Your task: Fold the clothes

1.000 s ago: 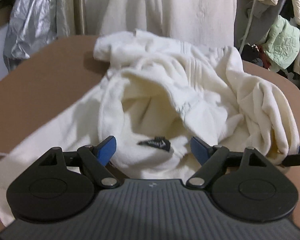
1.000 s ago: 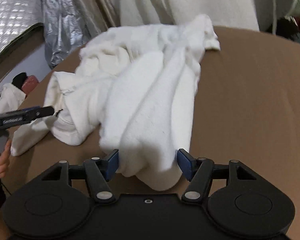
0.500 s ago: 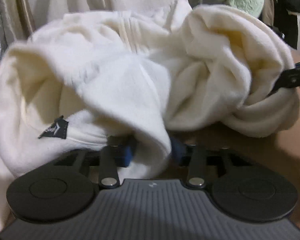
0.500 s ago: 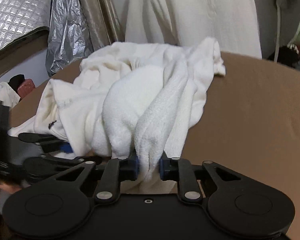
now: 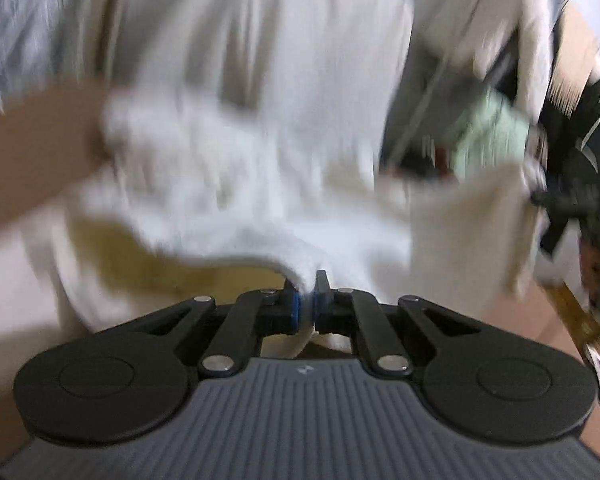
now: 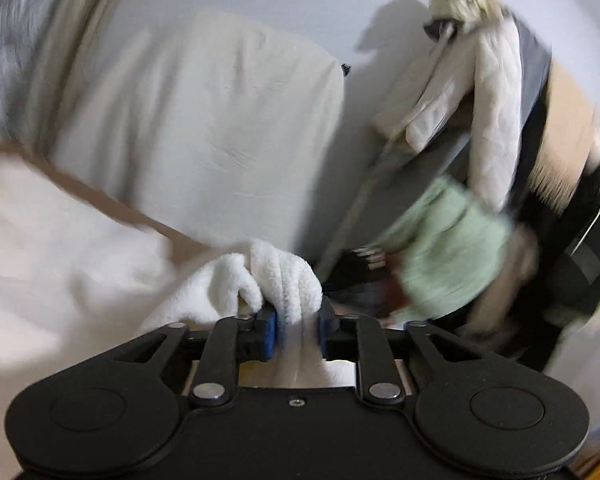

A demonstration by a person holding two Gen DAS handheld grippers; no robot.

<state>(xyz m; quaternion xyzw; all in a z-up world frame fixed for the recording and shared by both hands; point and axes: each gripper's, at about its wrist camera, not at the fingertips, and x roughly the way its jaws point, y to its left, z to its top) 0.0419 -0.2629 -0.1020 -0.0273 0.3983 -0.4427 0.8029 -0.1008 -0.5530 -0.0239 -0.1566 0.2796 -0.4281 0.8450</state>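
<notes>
A cream fleece garment (image 5: 228,184) hangs stretched above the brown table (image 5: 32,136), blurred by motion. My left gripper (image 5: 306,300) is shut on a thin edge of it, the blue pads nearly touching. In the right wrist view a thick fold of the same fleece (image 6: 276,276) bulges up between the pads of my right gripper (image 6: 298,320). Those jaws are opening slightly, but both pads still press on the fold. The rest of the garment trails down to the left over the table (image 6: 180,236).
A large white cloth (image 6: 204,120) hangs on the wall behind the table. To the right a crowded rack holds a white quilted jacket (image 6: 492,112) and a mint-green garment (image 6: 448,256). Silver foil covering (image 5: 4,40) stands at the far left.
Both grippers closed on the fleece, which lay crumpled on the table, and rose with it. The right one tipped upward, so its view now faces the wall and rack.
</notes>
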